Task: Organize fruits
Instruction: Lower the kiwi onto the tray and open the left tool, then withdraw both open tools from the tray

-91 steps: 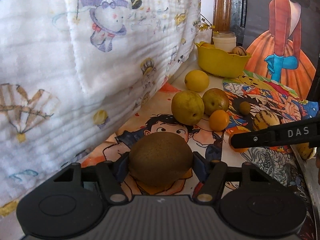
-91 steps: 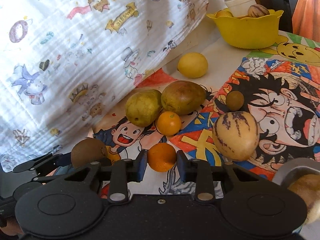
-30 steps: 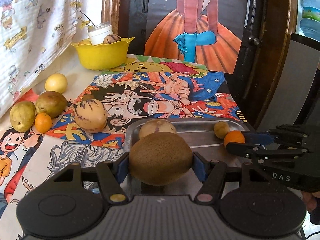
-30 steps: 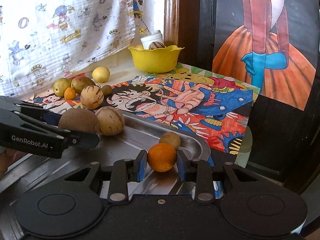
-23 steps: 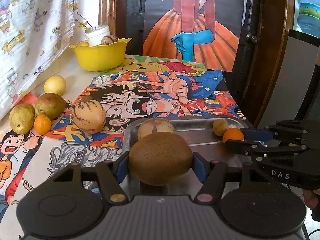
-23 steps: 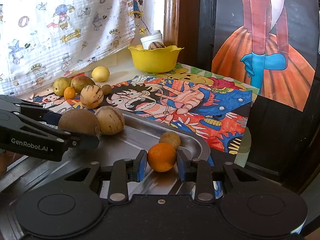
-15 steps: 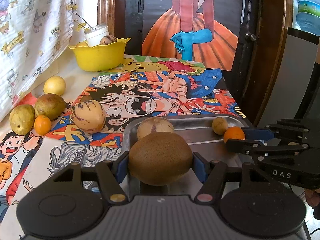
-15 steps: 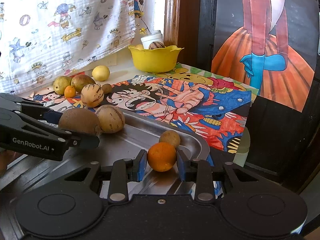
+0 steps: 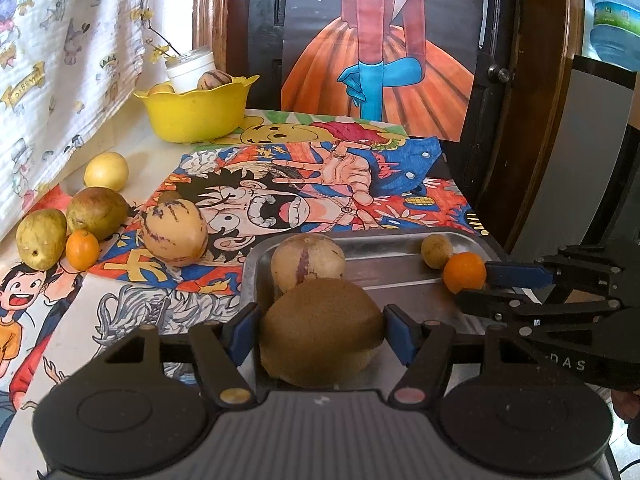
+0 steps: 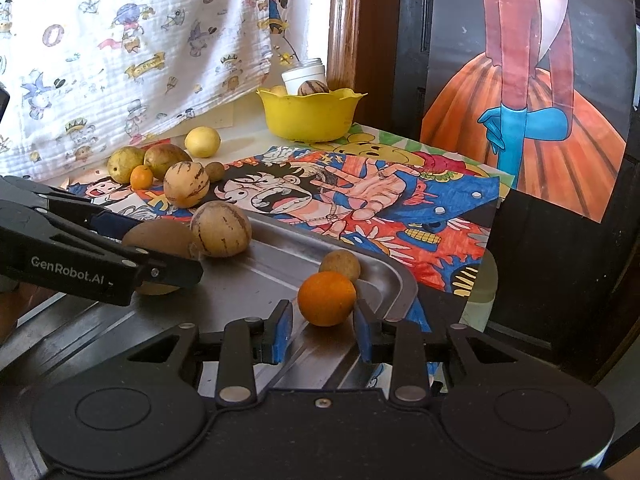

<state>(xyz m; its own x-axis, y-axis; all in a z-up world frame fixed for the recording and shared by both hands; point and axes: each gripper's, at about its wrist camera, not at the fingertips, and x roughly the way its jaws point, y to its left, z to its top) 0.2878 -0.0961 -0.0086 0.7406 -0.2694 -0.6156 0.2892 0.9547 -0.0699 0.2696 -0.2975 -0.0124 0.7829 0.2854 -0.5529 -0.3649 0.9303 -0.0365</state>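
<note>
While the left wrist view is taken first, the left gripper is seen with a brown fruit between its blue pads, low over the near left part of a steel tray. The pads sit right at the fruit's 2 sides, but whether they press it cannot be told. A striped pepino melon lies in the tray just behind that fruit. Near the tray's far right corner, a small tan fruit is touched by an orange, which is clenched at the tips of the right gripper. On the printed mat beyond the tray's left edge, 1 more pepino melon is seen.

From the right wrist view, the right gripper is shown closed on the orange, which sits on the tray floor against the small tan fruit by the rounded corner. At the left, the left gripper is laid across the brown fruit, which rests on the tray beside the pepino melon.
</note>
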